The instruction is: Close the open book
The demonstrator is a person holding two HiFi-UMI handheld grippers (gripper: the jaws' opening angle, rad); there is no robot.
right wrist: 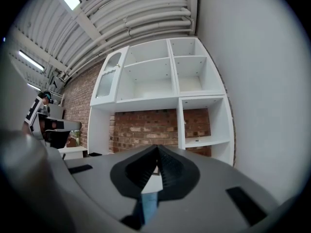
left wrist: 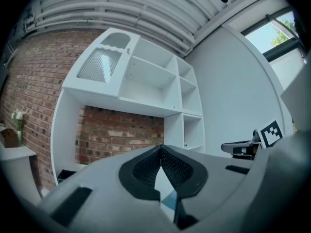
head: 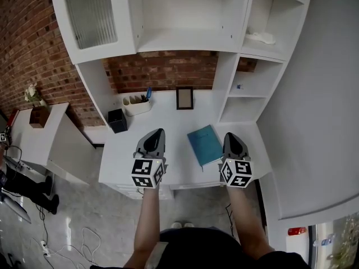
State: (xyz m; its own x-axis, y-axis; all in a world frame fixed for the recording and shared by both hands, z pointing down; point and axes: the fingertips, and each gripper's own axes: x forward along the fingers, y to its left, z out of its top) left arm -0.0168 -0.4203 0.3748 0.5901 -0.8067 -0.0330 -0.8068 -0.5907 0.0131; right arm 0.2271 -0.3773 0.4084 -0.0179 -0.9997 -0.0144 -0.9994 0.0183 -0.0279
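A teal book (head: 205, 144) lies closed and flat on the white desk (head: 171, 122), slightly askew, near the front edge. My left gripper (head: 159, 132) hovers above the desk to the book's left, its jaws shut with nothing between them. My right gripper (head: 230, 135) hangs just right of the book, also shut and empty. In the left gripper view the left gripper (left wrist: 161, 147) points level at the brick back wall, its tips meeting; a sliver of the teal book (left wrist: 170, 201) shows below. The right gripper (right wrist: 157, 147) looks the same way in its own view.
At the back of the desk stand a black box (head: 117, 120), a white tray of pens (head: 136, 105) and a small picture frame (head: 184, 98). White shelves (head: 247, 88) rise to the right. A low white cabinet (head: 39, 139) stands left, with a person's legs (head: 25, 186) beyond.
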